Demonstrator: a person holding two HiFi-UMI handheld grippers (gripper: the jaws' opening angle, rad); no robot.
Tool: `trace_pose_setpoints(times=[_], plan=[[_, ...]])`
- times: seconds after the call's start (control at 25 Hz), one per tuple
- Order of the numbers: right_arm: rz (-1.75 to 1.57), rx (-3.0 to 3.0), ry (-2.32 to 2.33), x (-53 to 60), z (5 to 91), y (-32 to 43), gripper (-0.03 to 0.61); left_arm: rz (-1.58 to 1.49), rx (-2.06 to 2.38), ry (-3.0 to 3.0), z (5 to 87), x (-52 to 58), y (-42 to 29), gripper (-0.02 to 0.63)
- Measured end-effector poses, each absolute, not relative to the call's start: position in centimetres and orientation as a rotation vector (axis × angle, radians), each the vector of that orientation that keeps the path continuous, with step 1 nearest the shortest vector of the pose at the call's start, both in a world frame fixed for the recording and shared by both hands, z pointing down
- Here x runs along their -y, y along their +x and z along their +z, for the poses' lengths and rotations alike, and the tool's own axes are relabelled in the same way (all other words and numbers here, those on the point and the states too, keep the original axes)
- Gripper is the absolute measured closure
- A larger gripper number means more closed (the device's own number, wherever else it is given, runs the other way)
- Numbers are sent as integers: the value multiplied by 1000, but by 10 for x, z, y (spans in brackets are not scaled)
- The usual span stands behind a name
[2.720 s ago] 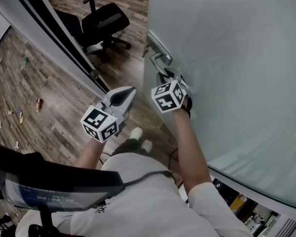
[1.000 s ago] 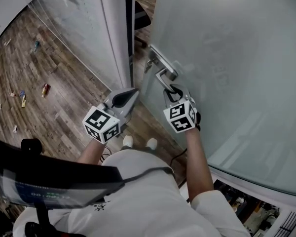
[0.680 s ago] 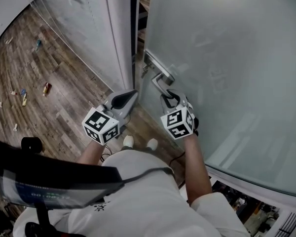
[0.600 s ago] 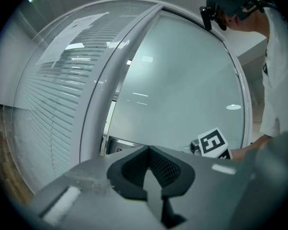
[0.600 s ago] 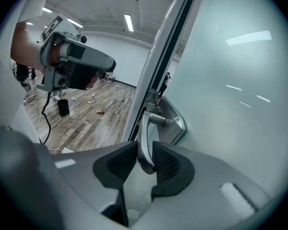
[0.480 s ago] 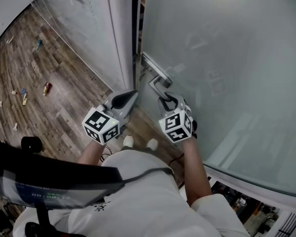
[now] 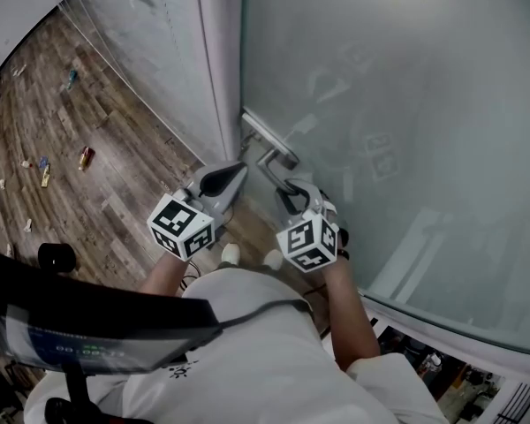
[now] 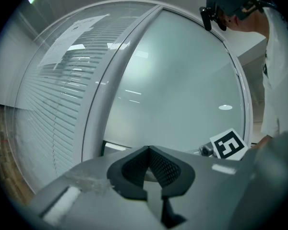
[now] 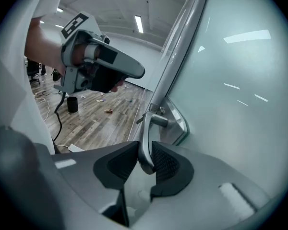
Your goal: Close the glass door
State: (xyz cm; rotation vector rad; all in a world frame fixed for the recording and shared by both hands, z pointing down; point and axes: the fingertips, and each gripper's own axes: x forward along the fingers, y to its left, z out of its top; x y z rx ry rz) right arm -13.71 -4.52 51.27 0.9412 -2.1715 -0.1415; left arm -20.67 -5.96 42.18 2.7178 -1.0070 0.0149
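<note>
**Clerk:** Where does the glass door (image 7: 406, 104) stand?

**Inspector:** It is frosted and fills the right of the head view. Its free edge stands just beside the white frame post (image 7: 219, 69). The left gripper view shows the same: the pane runs up to the post.

**Clerk:** And the door handle (image 7: 272, 159)?

**Inspector:** It is a metal lever on a backplate (image 7: 267, 138) near the door's free edge. The lever reaches out from the pane towards the person.

**Clerk:** State of the right gripper (image 7: 291, 194)?

**Inspector:** It points downward at the lever. Its jaws have just been closing, with the end of the lever between them. In the right gripper view the lever fills the space between the two ribbed pads, and both pads bear on it. Its marker cube (image 7: 311, 242) sits just behind, above the person's forearm.

**Clerk:** The left gripper (image 7: 237, 170)?

**Inspector:** It is held level, near the foot of the post and left of the handle, apart from both. Its own view shows the jaw tips pressed together with nothing between them.

**Clerk:** Surroundings?

**Inspector:** There is a wooden floor (image 7: 115, 201) to the left of the post, with several small objects (image 7: 86, 157) scattered across it. They are too small to identify.
</note>
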Motion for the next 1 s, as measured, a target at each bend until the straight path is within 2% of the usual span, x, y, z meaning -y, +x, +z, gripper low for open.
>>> trace_pose_setpoints(times=[0.68,1.0], plan=[[-113,2167,965,42,510,-133,477,-4,1007,2726,417,64,-201,609],[-93,2142,1047,44,509,-130,454,-20,968,2756,409,66,-190,609]])
